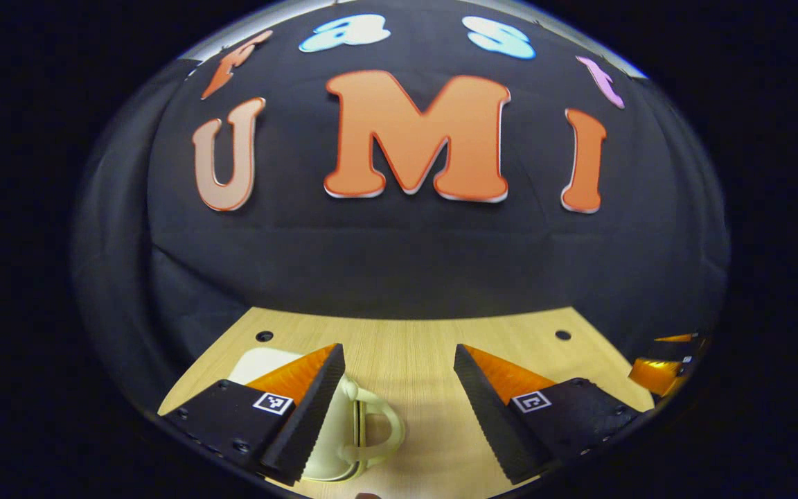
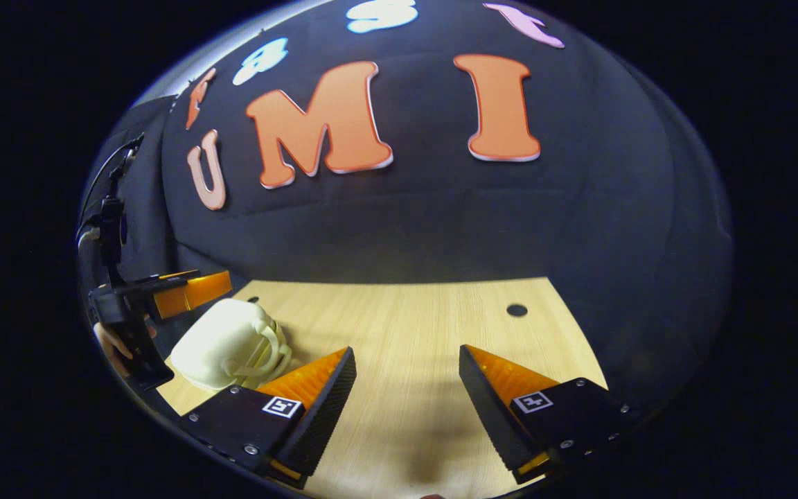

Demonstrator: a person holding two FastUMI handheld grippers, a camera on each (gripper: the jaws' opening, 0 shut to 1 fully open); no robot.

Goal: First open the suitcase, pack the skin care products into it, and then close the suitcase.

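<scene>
Left gripper is hovering wide open over the case (small, hard-shelled, probably light and slick); its looped handle is looking the surest hold.

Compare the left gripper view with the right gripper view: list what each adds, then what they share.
Left gripper view: the left tool, open, with the suitcase's handle close up between its fingers, and the right tool's tip at the far right edge. Right gripper view: the open right tool, the whole closed cream suitcase, and a hand holding the left tool beside it. Shared: the suitcase, the wooden table and its round holes.
</scene>
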